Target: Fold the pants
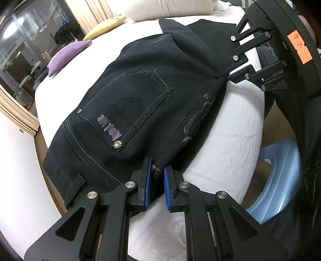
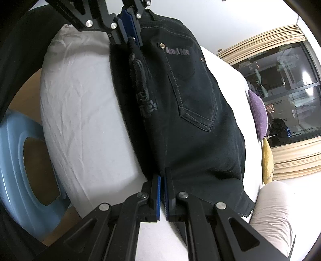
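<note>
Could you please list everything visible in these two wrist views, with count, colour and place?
pants: one, black, back pocket up, on the bed, one edge lifted by both grippers
bed: one, white sheet, under the pants
purple cushion: one, far side of the bed by the window
yellow cushion: one, beyond the purple one
pillow: one, off-white, head of the bed
stool: one, pale blue plastic, on the floor beside the bed
window: one, dark glass, beige curtains
left gripper: black, blue-padded fingers shut on the pants
right gripper: same, shut on the pants

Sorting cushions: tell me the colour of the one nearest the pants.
Purple cushion, clearest in the left wrist view.
</note>
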`<state>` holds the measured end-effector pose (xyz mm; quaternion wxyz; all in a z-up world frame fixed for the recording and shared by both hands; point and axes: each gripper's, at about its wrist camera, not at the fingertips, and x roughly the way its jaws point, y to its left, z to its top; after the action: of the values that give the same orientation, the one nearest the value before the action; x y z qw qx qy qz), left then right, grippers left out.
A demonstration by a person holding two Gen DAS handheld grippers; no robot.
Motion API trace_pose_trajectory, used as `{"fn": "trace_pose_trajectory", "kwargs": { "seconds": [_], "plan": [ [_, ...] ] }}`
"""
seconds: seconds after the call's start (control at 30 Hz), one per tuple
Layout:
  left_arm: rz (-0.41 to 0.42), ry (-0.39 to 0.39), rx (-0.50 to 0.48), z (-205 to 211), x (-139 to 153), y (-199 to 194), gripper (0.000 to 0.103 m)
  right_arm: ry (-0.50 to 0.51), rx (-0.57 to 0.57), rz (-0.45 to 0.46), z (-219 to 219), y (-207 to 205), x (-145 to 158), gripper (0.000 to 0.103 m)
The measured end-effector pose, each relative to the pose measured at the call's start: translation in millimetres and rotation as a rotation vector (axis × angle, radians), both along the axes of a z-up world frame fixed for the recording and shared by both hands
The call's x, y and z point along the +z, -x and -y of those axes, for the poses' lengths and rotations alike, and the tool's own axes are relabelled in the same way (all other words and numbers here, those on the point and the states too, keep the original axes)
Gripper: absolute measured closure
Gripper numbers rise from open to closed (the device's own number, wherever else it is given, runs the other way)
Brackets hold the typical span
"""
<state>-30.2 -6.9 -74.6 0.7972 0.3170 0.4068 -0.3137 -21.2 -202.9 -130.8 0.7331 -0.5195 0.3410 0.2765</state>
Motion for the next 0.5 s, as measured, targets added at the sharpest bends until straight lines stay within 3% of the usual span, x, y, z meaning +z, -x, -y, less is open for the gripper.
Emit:
{"fn": "trace_pose_trajectory", "kwargs": {
  "seconds": [0.23,0.43,0.5],
  "plan": [
    [0.004,-0.006,0.027,0.2,-6.0,-0.8,0.091,0.025,-0.014,0.000,-8.9,-1.6,-16.0,0.099],
    [-0.048,-0.032,0.006,-8.3,8.0,7.8,0.077,-0.027,-0.065,-0.021,-7.4,-9.6,-17.1,0.098],
    [-0.066,-0.030,0.020,-13.2,13.0,6.4,0.077,-0.024,-0.071,-0.018,-9.1,-10.1,-18.7,0.097]
  ]
}}
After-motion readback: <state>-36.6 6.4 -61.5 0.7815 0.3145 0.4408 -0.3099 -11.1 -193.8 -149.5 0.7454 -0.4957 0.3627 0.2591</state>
